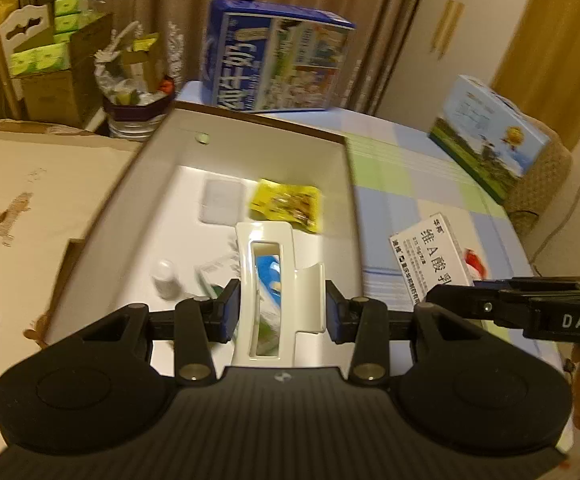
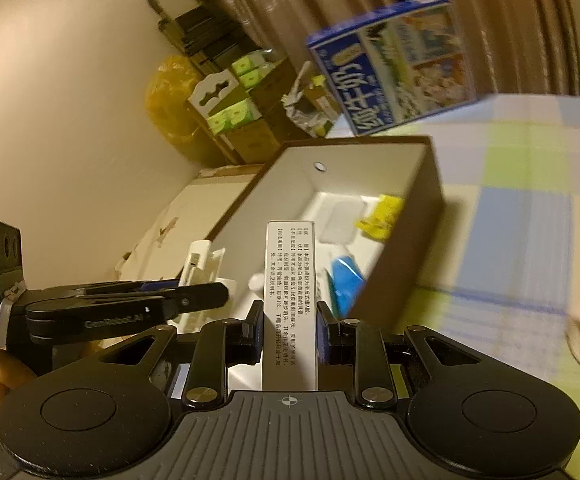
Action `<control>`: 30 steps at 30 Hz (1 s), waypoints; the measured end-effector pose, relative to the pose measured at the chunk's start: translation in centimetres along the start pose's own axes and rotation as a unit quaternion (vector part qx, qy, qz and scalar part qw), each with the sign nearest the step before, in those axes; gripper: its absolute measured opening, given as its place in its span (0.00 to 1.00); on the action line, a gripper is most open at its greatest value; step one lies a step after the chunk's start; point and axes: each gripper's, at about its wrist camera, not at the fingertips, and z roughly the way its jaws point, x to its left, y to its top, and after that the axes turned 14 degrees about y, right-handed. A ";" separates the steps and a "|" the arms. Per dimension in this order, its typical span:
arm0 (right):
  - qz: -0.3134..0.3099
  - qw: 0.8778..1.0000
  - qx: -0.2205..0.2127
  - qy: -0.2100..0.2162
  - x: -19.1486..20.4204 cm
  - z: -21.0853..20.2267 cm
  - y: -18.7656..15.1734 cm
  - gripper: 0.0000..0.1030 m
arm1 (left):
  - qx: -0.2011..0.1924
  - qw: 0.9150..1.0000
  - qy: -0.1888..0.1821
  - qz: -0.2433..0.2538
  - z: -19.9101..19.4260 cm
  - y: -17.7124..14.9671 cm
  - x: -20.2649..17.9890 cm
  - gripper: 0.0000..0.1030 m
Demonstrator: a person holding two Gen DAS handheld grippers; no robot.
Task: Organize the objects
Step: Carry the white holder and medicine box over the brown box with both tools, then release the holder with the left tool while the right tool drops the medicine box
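My left gripper [image 1: 280, 312] is shut on a white plastic holder [image 1: 274, 280] with a slot, held over the open white-lined box [image 1: 274, 148]. The box holds a yellow packet [image 1: 286, 204], a clear pouch [image 1: 222, 202], a small white bottle [image 1: 166, 278] and a blue packet [image 1: 268, 276]. My right gripper [image 2: 288, 330] is shut on a white medicine carton [image 2: 288, 304] with printed Chinese text, held above the box's near edge [image 2: 401, 236]. The left gripper [image 2: 194, 300] with the holder [image 2: 202, 268] shows to its left.
A blue milk carton box [image 1: 278, 60] stands behind the open box on the checked cloth [image 1: 409, 176]. A landscape-printed box [image 1: 489, 136] stands far right. Cardboard sheet [image 1: 30, 200] lies left. Stacked cartons of green packs [image 1: 46, 52] sit at the back left.
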 end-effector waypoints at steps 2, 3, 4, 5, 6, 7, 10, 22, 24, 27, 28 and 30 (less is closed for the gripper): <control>-0.010 1.000 0.004 -0.005 0.2 2.0 1.0 0.22 | 0.002 1.000 0.010 -0.001 1.0 0.8 1.0 0.35; -0.016 1.000 0.006 -0.011 0.2 2.9 1.5 0.22 | 0.003 1.000 0.013 0.000 1.6 1.2 1.3 0.35; -0.023 1.000 0.009 -0.018 0.2 3.7 1.9 0.22 | 0.006 1.000 0.016 0.000 2.2 1.7 1.7 0.35; -0.030 0.999 0.013 -0.026 0.2 4.7 2.4 0.22 | 0.009 1.000 0.022 0.000 3.0 2.2 2.1 0.35; -0.036 0.999 0.017 -0.034 0.0 5.6 2.7 0.22 | 0.011 1.000 0.026 0.002 3.7 2.6 2.4 0.35; -0.040 0.998 0.020 -0.043 -0.2 6.4 3.1 0.22 | 0.015 0.999 0.028 0.002 4.4 2.9 2.7 0.35; -0.048 0.996 0.028 -0.067 -1.0 8.2 3.8 0.22 | 0.027 0.999 0.028 -0.005 6.7 4.0 3.2 0.35; -0.054 0.987 0.066 -0.133 -5.4 13.2 6.1 0.22 | 0.081 0.996 0.045 0.018 14.7 6.1 3.6 0.35; -0.059 0.986 0.074 -0.139 -5.8 13.9 6.3 0.22 | 0.091 0.995 0.045 0.024 15.9 6.1 3.5 0.36; -0.062 0.983 0.088 -0.148 -6.4 15.0 6.5 0.22 | 0.103 0.993 0.048 0.033 17.3 6.1 3.4 0.36; -0.063 0.982 0.092 -0.150 -6.6 15.2 6.6 0.22 | 0.107 0.992 0.049 0.036 17.7 6.1 3.3 0.35; -0.067 0.981 0.098 -0.154 -6.8 15.6 6.5 0.22 | 0.111 0.992 0.051 0.041 18.2 6.1 3.2 0.35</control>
